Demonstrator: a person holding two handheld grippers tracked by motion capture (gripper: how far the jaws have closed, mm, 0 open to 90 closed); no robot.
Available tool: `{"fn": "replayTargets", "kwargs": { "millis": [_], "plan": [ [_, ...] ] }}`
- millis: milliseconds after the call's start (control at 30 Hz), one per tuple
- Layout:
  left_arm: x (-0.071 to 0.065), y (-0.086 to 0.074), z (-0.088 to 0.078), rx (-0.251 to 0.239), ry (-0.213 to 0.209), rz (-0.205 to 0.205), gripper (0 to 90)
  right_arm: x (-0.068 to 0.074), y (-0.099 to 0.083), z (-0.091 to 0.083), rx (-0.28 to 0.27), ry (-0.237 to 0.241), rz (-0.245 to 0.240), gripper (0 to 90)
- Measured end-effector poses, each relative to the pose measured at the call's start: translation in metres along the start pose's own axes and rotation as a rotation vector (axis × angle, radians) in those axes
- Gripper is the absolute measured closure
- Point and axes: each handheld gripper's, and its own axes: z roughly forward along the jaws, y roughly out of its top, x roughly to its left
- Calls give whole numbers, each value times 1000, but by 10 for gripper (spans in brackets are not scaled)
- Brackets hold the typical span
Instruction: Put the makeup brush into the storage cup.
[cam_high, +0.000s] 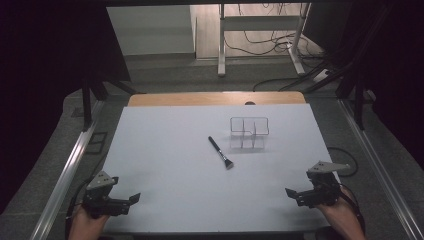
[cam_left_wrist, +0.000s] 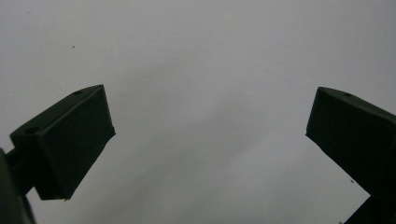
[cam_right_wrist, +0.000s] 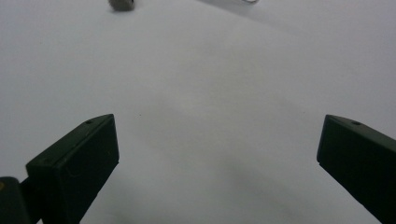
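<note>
Brush: makeup brush (cam_high: 220, 152) lies flat mid-table, just beside the clear organizer (cam_high: 249, 132) on its near-left side.
Axis: I read its long axis as diagonal, handle far-left, bristles near-right.
Left gripper (cam_high: 131, 201): near-left corner, jaws spread wide, nothing held.
Right gripper (cam_high: 292, 195): near-right corner, jaws fully apart, nothing held; bristle tip (cam_right_wrist: 122, 4) at the top edge of its view.
Judgement: both well apart from the brush; right looks slightly nearer the bristle end, so I favour right.

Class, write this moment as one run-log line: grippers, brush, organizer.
left gripper: open, empty, near left edge | right gripper: open, empty, near right edge | makeup brush: flat mid-table, untouched | clear organizer: upright, beside brush
</note>
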Motion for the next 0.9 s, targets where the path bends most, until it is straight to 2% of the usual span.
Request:
{"fn": "replayTargets", "kwargs": {
  "millis": [100, 267, 500, 900],
  "plan": [
    [-2, 0, 1, 13, 5, 16, 7, 1, 0, 0, -3, 3, -7, 0],
    [-3, 1, 2, 18, 5, 29, 8, 2, 1, 1, -9, 22, 13, 0],
    [-3, 0, 1, 8, 8, 28, 7, 2, 2, 1, -12, 36, 27, 0],
    [-4, 0, 2, 11, 5, 31, 6, 5, 4, 4, 25, 26, 2, 0]
  ]
}}
